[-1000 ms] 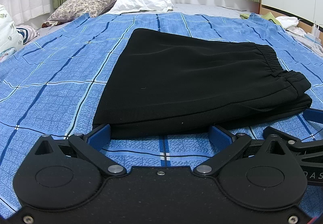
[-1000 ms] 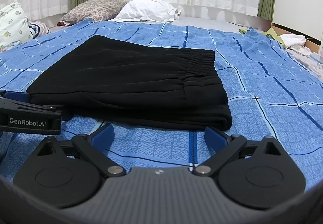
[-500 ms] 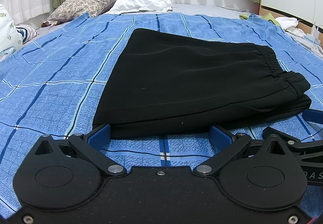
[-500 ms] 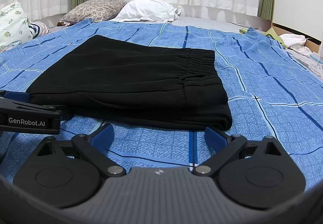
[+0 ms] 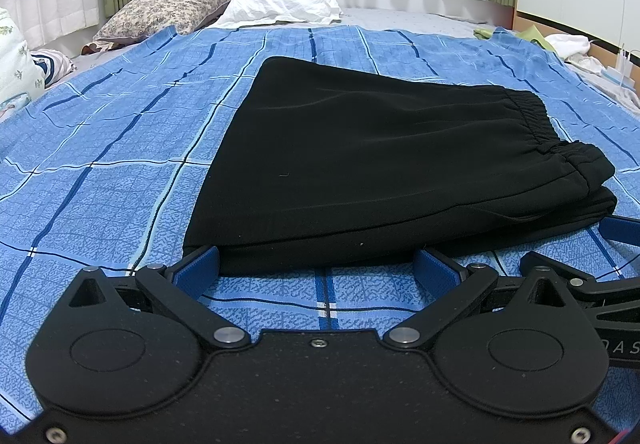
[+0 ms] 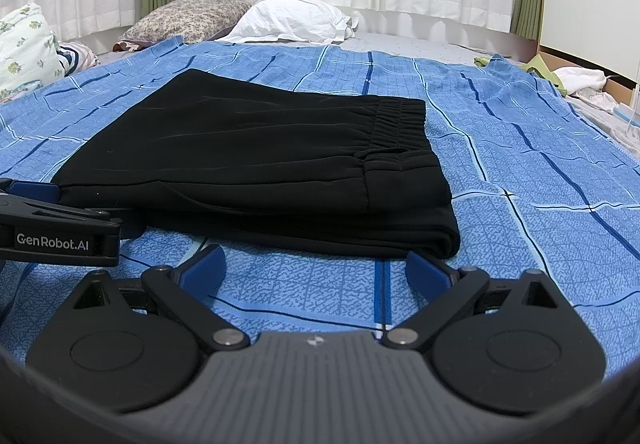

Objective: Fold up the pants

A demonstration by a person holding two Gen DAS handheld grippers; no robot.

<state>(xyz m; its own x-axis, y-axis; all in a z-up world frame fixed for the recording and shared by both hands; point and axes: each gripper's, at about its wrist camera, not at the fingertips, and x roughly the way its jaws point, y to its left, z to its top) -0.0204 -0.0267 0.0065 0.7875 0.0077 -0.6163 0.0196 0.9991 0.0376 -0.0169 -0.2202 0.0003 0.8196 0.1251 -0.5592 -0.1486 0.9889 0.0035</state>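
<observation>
The black pants (image 5: 372, 156) lie folded in a flat stack on the blue checked bedspread (image 5: 100, 180), elastic waistband on the right side. In the right wrist view the same pants (image 6: 256, 172) fill the middle, waistband at the right. My left gripper (image 5: 318, 264) stands open just in front of the stack's near left edge, blue pads wide apart with only bedspread between them. My right gripper (image 6: 316, 264) is open too, in front of the near right corner, holding nothing. The left gripper's body (image 6: 60, 236) shows at the left of the right wrist view.
A flowered pillow (image 5: 168, 8) and a white pillow (image 5: 284, 2) lie at the head of the bed under white curtains. More patterned bedding (image 6: 28, 44) sits far left. Loose white and green clothes (image 6: 560, 76) lie by the right edge of the bed.
</observation>
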